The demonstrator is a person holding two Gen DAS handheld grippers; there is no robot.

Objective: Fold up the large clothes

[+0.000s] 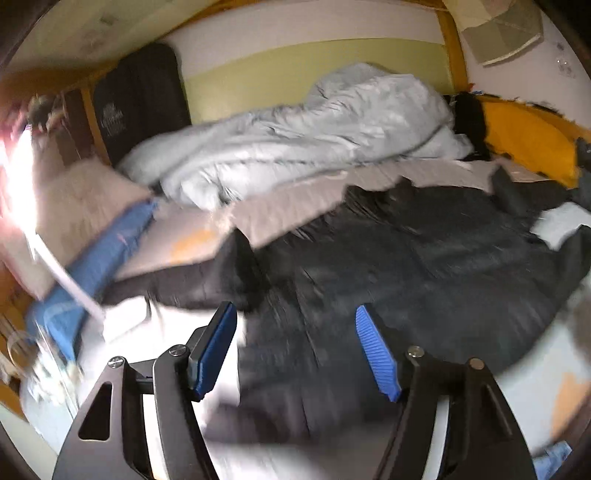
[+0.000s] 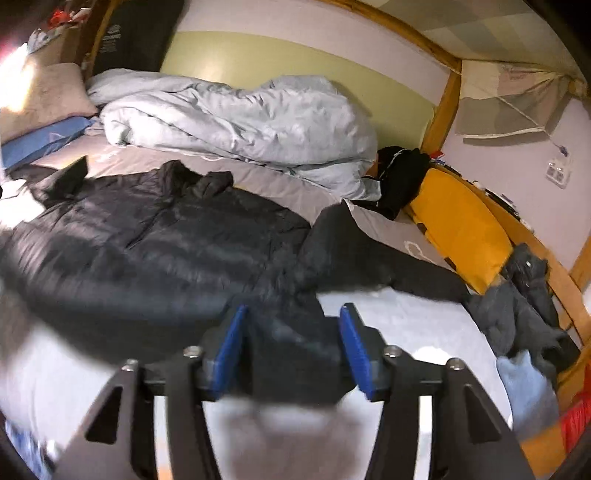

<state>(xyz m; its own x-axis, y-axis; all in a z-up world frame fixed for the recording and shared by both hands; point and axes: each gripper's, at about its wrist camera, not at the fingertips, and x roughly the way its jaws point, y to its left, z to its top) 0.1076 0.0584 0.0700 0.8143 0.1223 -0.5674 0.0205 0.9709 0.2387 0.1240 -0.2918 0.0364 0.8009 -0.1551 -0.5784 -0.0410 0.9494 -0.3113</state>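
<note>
Blue-padded fingers of the left gripper (image 1: pixel 297 350) stand apart above the near hem of the black puffer jacket (image 1: pixel 406 266), released, with nothing pressed between them; the picture is smeared with motion. Over on the right wrist view, the right gripper (image 2: pixel 291 350) likewise has its fingers spread, and a dark fold of the jacket (image 2: pixel 147 236) shows in the gap, but the pads do not press on it, so it too is let go. That jacket lies spread flat across the middle of the bed (image 2: pixel 399 317), collar toward the wall, one sleeve (image 2: pixel 369 254) stretched out to the right over the pale sheet. Beyond the jacket, against the green and white wall, a rumpled light grey duvet (image 2: pixel 236 122) is heaped along the far side of the bed. Left of the jacket sit a beige pillow (image 2: pixel 48 92) and a blue pillow (image 2: pixel 40 142) stacked at the head, with a tall black panel (image 2: pixel 136 33) standing behind them. Right of the jacket, a small black garment (image 2: pixel 399 177) is bunched beside a yellow cushion (image 2: pixel 461 225) that leans on the wooden bed frame (image 2: pixel 443 107), and nearer along that edge a pile of dark grey clothes (image 2: pixel 524 310) crowds the sleeve's end.
</note>
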